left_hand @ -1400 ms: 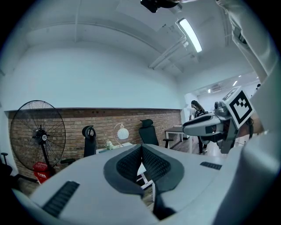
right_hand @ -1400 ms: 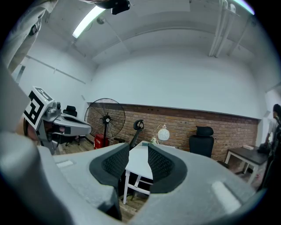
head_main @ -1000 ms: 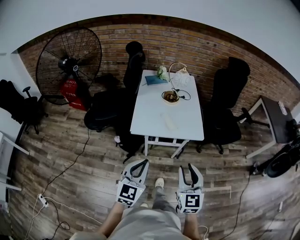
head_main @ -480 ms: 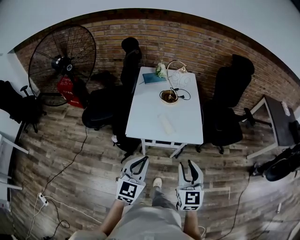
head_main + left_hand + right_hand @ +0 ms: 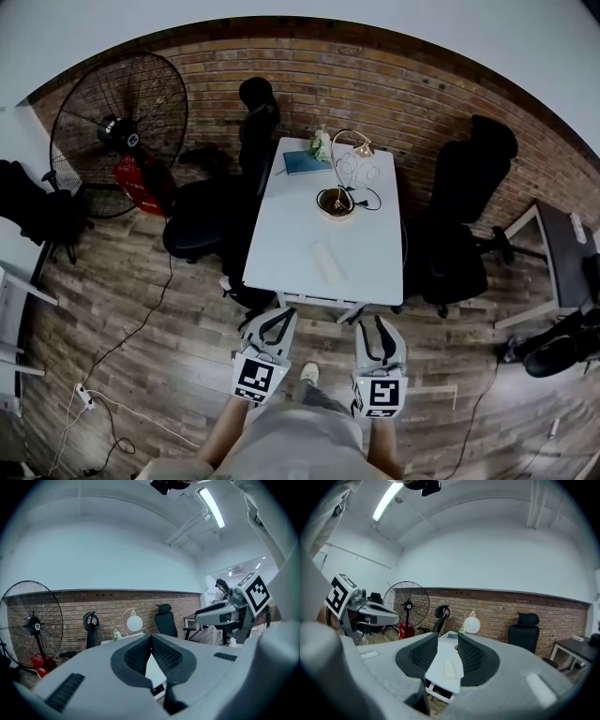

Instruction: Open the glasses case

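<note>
1. The white surface [image 5: 370, 272] is not reached yet.
2. The left gripper [image 5: 284, 314] has its fingers pressed together; the right gripper [image 5: 372, 325] has its fingers spread and empty.
3. The glasses case [image 5: 327, 262] lies near the surface's front edge, looking shut. Nothing is done yet.

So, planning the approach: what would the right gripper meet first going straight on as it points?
The right gripper would most likely meet the near edge of the white table first, the glasses case lying just past it. Nothing shows in between, though depth is unclear.
</note>
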`<action>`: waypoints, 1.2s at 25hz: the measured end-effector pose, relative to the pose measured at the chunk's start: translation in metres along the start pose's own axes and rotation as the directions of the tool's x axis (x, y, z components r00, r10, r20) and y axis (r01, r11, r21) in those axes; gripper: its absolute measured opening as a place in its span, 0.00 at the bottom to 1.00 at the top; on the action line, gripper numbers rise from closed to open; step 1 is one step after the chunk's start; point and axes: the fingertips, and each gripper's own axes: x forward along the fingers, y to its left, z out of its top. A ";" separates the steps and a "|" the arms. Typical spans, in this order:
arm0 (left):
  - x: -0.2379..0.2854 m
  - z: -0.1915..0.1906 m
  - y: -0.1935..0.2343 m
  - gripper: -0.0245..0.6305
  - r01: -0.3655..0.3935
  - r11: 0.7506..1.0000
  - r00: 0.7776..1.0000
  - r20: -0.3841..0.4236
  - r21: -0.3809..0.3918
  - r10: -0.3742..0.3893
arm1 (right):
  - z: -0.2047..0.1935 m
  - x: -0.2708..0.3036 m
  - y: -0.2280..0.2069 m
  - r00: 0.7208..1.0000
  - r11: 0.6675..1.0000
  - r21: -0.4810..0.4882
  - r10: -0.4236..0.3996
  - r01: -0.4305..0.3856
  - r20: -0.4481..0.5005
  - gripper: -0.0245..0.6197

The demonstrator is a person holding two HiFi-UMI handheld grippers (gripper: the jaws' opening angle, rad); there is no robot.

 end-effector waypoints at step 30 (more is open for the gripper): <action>0.117 0.004 0.027 0.05 -0.078 0.997 0.994 -0.079 0.000 0.077 | -0.012 0.104 -0.084 0.995 0.995 0.032 0.098 -0.097 -0.024 0.25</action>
